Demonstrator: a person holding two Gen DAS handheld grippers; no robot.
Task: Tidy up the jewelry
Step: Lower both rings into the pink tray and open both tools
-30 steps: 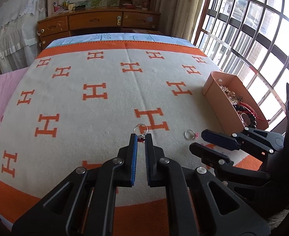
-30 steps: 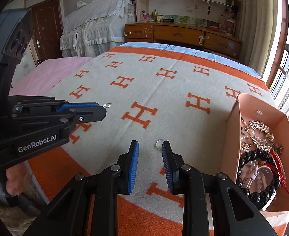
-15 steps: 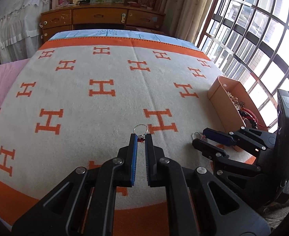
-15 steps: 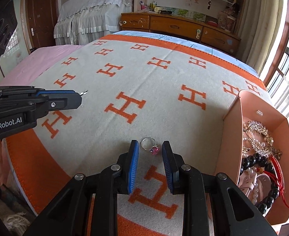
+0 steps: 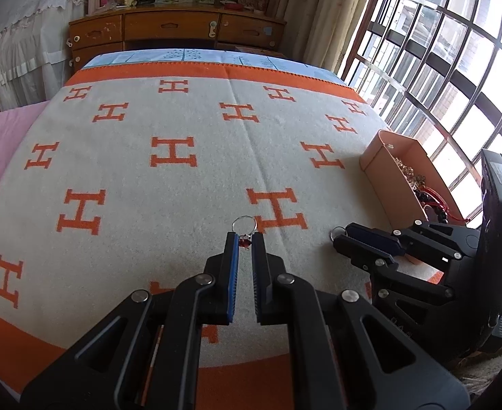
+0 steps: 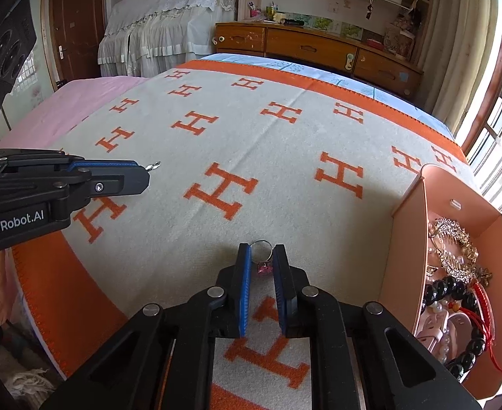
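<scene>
My left gripper [image 5: 245, 239] is shut on a silver ring with a red stone [image 5: 244, 230] and holds it above the blanket; it also shows in the right wrist view [image 6: 148, 167]. My right gripper [image 6: 262, 256] stands with its jaws either side of a silver ring with a pink stone [image 6: 264, 263] that lies on the blanket; the jaws are still apart from it. This ring's tip shows in the left wrist view [image 5: 337, 231]. A peach box [image 6: 401, 239] with several bracelets and necklaces stands at the right.
The bed carries a grey blanket with orange H marks [image 5: 169, 152]. A wooden dresser [image 5: 182, 30] stands behind the bed. A barred window [image 5: 439, 68] is at the right. The bed's near edge is close below the grippers.
My right gripper has moved forward and down so that the pink-stone ring now lies between its jaws. My left gripper holds its ring as before, a little higher.
</scene>
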